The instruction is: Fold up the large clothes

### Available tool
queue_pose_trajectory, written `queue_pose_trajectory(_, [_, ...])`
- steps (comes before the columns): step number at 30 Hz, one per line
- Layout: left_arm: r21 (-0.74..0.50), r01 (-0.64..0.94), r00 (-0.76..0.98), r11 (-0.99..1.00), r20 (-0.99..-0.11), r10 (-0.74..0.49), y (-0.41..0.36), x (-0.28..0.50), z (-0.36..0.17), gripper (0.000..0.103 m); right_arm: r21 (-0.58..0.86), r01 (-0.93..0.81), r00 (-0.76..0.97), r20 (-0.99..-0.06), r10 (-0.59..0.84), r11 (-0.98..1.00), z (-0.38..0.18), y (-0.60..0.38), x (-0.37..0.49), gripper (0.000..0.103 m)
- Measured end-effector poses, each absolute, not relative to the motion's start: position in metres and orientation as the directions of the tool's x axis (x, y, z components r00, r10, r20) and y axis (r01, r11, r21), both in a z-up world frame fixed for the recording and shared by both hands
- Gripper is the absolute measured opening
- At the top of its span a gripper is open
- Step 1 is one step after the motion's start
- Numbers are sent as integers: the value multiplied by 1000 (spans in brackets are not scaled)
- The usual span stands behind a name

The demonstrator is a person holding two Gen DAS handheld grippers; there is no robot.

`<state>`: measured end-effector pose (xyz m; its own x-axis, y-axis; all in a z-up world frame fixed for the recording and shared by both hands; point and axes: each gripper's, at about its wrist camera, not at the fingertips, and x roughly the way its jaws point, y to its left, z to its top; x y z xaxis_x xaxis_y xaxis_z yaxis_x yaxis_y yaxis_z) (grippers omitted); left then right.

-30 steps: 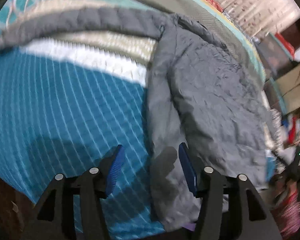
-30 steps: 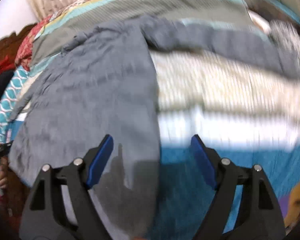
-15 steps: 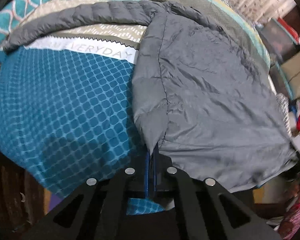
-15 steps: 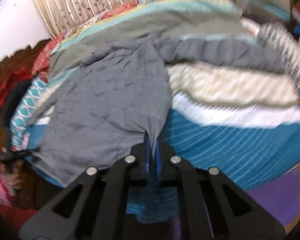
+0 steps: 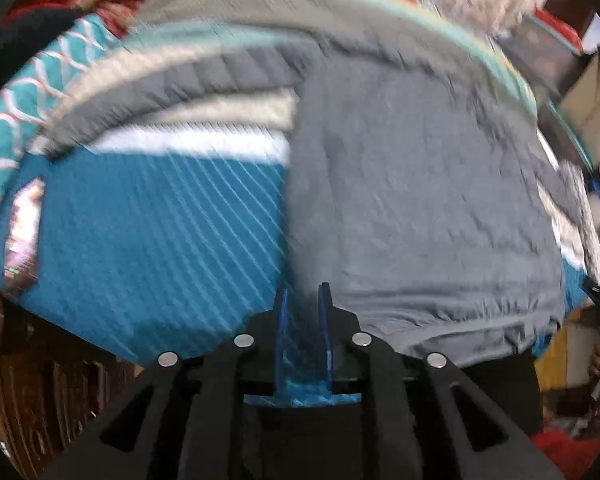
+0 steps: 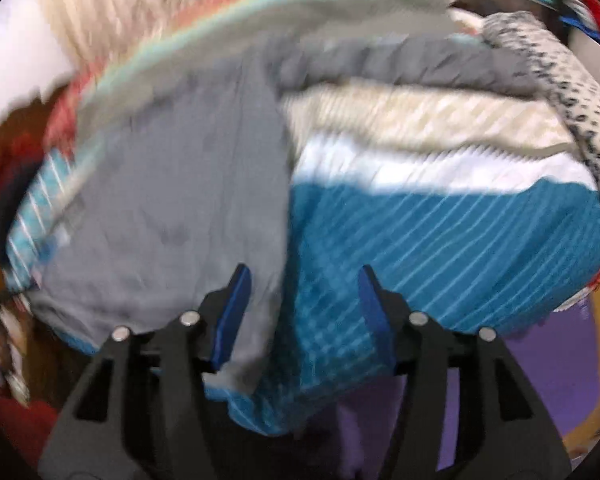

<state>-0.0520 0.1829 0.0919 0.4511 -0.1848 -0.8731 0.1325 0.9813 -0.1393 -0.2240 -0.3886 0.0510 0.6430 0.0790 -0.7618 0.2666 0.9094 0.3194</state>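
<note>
Lying on bedspread (image 5: 148,232): grey jacket (image 5: 412,184), both views blurred

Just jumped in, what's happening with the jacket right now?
A person with two handheld grippers is folding a grey puffer jacket spread on a teal patterned bedspread. The left gripper is slightly open at the jacket's hem edge, nothing clearly clamped. The right gripper is wide open, straddling the same edge. One sleeve lies stretched out sideways. Both views are motion-blurred.

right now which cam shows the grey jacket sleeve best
The right wrist view: the sleeve runs unobstructed across the top, beyond the open right gripper. The left wrist view shows it too, but more blurred.
</note>
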Motion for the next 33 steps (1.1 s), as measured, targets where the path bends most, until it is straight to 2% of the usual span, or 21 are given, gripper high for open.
queue_pose_trajectory(4, [-134,126,527,983,-831,-180,176,-28,119,0,424,319,733,-678,62,848,79,-423,-216,53])
queue_pose_trajectory(8, [-172,186,539,967,-805,-247,136,7,124,0,515,364,768,-637,63,776,77,-449,-189,53])
queue_pose_trajectory(12, [-158,259,497,953,-824,-272,87,32,98,0,571,429,776,-630,37,700,62,-483,-157,53])
queue_pose_trajectory(17, [-98,272,412,957,-887,-208,42,54,38,0,749,521,813,-582,31,409,14,-566,-120,53])
queue_pose_trajectory(21, [-92,251,348,964,-920,-178,42,59,5,0,748,594,788,-615,-26,296,-14,-611,-99,53])
queue_pose_trajectory(25, [-97,256,349,962,-919,-185,46,59,0,0,728,634,768,-633,-99,262,-24,-640,-82,53])
queue_pose_trajectory(27, [-102,255,345,962,-919,-189,47,61,1,0,726,636,768,-630,-119,259,-22,-649,-71,38])
queue_pose_trajectory(28, [-104,255,343,961,-920,-191,50,62,2,0,719,643,761,-637,-119,263,-21,-653,-65,18])
queue_pose_trajectory(29, [-106,254,344,961,-919,-192,49,63,4,0,716,645,759,-639,-121,267,-16,-655,-58,7])
queue_pose_trajectory(33, [-133,238,387,962,-896,-220,54,66,25,0,725,574,813,-561,-156,382,36,-648,-37,6])
